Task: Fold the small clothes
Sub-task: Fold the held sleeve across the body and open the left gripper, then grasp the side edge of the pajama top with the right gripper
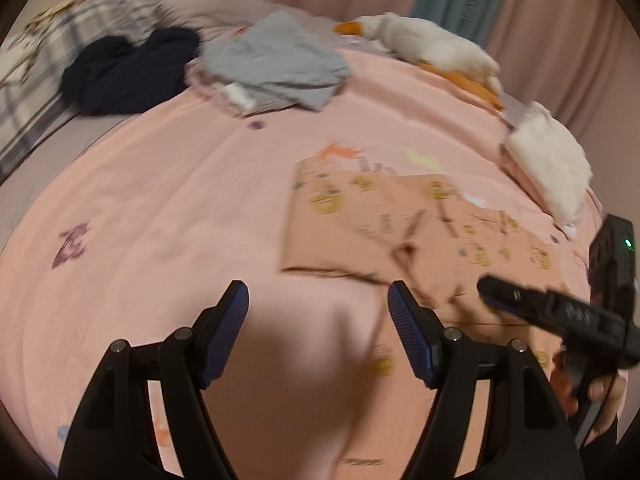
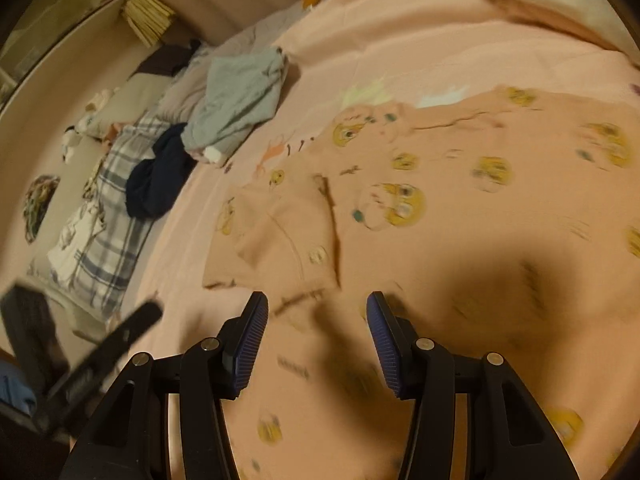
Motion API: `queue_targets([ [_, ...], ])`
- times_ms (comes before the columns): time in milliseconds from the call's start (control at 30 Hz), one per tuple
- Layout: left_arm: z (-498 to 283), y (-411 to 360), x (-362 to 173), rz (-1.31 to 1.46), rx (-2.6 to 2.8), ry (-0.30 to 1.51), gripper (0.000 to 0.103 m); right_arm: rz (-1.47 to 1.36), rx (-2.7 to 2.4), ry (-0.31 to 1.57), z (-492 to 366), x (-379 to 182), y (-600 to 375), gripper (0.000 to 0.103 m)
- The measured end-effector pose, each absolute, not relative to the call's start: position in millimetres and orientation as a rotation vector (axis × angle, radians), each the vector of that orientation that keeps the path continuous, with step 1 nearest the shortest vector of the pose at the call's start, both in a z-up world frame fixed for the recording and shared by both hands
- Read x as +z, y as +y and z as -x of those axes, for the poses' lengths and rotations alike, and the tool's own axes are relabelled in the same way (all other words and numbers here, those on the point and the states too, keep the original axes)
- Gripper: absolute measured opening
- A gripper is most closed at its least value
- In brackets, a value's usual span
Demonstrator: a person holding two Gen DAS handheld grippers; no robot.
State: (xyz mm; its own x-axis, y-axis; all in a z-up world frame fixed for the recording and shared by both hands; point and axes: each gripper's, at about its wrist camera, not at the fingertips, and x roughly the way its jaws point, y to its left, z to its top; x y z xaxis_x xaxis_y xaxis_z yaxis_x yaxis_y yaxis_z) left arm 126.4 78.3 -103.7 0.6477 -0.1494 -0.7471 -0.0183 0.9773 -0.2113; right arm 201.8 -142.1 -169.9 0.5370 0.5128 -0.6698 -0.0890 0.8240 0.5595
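1. I am holding my left gripper (image 1: 318, 300) over the pink bedsheet (image 1: 160, 200), jaws spread wide with nothing between the pads; only bare sheet is showing in the gap.
2. My right gripper (image 2: 318, 312) is hovering about half open above the peach garment with yellow cartoon prints (image 2: 400, 208), and it is gripping nothing either.
3. The garment is lying flat on the bed in front of me, partly folded by the look of it, with one flap (image 2: 280, 240) already lying over its left side.
4. The grey clothes (image 1: 276, 64) and the dark navy piece (image 1: 128, 68) are waiting well apart, towards the far side of the bed.
5. I am judging the next fold as needing both grippers at the near hem, one at each corner.
6. I am aiming to pinch only the garment, not the sheet under it, and to lift both corners evenly so the edges line up.
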Motion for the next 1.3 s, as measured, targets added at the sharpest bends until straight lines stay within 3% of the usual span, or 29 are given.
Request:
queue_targets([
  [267,-121,103,-109,0.249,-0.051,0.867,0.072,-0.481,0.334,0.917,-208,-164,-134,0.052],
  [633,-120,102,-115,0.257,-0.076,0.876,0.072,0.022,0.41,0.873,-181,-172,-63,0.051],
  [700,-120,104,-116,0.258,-0.075,0.881,0.072,0.021,0.4,0.874,-186,-172,-65,0.043],
  [767,-120,105,-118,0.262,-0.073,0.885,0.072,-0.03,0.399,0.885,-193,-171,-76,0.021],
  [833,-121,104,-120,0.265,-0.072,0.888,0.072,-0.148,0.417,0.89,-196,-167,-91,0.009],
  [1033,-123,101,-122,0.269,-0.082,0.895,0.072,-0.641,0.369,0.807,-191,-169,-178,0.008],
  [1167,-125,96,-124,0.262,-0.088,0.901,0.072,-0.76,0.342,0.832,-185,-188,-211,0.009],
  [1200,-125,96,-124,0.262,-0.089,0.902,0.072,-0.787,0.339,0.85,-187,-195,-216,0.01],
  [1300,-125,93,-124,0.256,-0.086,0.901,0.072,-0.864,0.348,0.85,-186,-205,-223,0.03],
])
